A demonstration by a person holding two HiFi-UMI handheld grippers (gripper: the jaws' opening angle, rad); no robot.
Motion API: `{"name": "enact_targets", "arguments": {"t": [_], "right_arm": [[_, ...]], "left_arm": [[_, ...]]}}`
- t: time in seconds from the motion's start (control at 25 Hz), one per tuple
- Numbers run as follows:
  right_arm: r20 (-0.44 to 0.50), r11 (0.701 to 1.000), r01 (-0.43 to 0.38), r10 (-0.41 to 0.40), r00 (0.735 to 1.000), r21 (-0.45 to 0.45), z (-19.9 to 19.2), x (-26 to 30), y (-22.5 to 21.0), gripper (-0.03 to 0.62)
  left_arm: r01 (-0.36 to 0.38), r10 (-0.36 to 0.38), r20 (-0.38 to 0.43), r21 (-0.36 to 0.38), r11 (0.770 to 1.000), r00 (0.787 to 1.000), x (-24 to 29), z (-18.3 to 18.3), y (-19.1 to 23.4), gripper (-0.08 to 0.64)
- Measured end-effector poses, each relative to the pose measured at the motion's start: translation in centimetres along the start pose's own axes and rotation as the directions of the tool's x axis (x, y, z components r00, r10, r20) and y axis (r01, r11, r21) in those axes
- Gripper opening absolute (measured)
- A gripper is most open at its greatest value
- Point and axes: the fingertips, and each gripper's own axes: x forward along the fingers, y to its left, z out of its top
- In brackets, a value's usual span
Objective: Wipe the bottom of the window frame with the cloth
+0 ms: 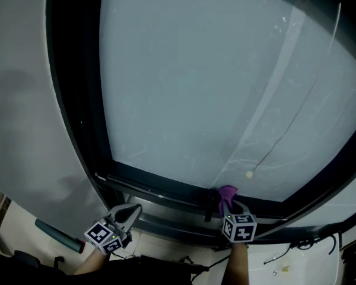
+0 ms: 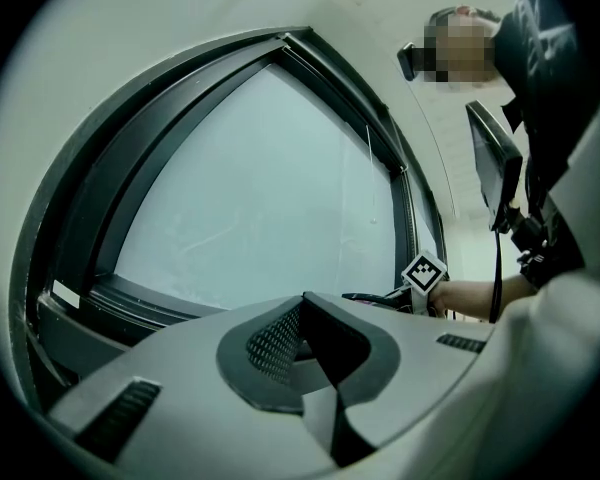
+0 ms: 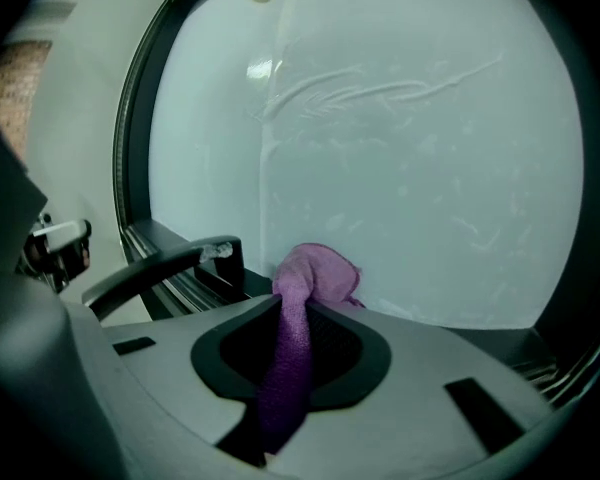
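Closest in, the left gripper (image 1: 132, 211) sits low, just under the bottom-left corner of the window frame (image 1: 160, 183). Its own view shows the jaws pressed together at the tips with nothing between them, so it's empty and not touching anything as far as I can see. The right gripper (image 1: 227, 202) is further along, up against the bottom rail a bit right of the middle. It's pinching the purple cloth (image 1: 227, 192): in the right gripper view a strip of the cloth (image 3: 315, 271) runs back between the clamped jaws. The rest is bunched up past the tips, right where the bottom rail meets the glass (image 1: 213, 88). Just left of that bunch there's a dark window handle (image 3: 165, 260) sticking out from the rail; can't tell if the cloth touches it. The left gripper view catches the right gripper's marker cube (image 2: 424, 271) and the person's forearm over by the frame's far side. Beyond all that it's a frosted pale pane with some faint smears. A thin cord hangs down it, ending in a small bead (image 1: 248, 174) just above the cloth.
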Motion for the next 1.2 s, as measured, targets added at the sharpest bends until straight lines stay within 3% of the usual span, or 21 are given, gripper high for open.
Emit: {"name": "enact_targets", "arguments": {"t": [0.12,0.4,0.56,0.8,1.2], "right_arm": [[0.027,0.998,-0.044,0.043,0.999,0.048,0.6,0.0,0.5,0.071],[0.051,0.998,-0.009,0.012,0.999,-0.058,1.4,-0.5,1.5,0.071],[0.074,0.998,-0.006,0.011,0.997,-0.069,2.4,-0.4,1.7,0.071],[0.114,0.991,-0.073,0.085,0.99,-0.112,3.2,-0.8,3.5,0.071],[0.142,0.984,-0.171,0.176,0.974,-0.045,2.5,-1.0,4.8,0.071]], "left_arm": [[0.002,-0.002,0.007,0.007,1.0,1.0,0.0,0.2,0.0,0.0],[0.009,-0.009,-0.001,0.009,1.0,1.0,-0.1,0.2,-0.2,0.002],[0.012,-0.012,-0.001,0.011,1.0,1.0,0.0,0.3,-0.1,0.002],[0.003,-0.003,-0.018,0.005,1.0,1.0,-0.1,0.0,0.0,0.002],[0.033,-0.033,-0.032,0.006,0.999,0.999,0.3,-0.2,-0.4,0.002]]}}
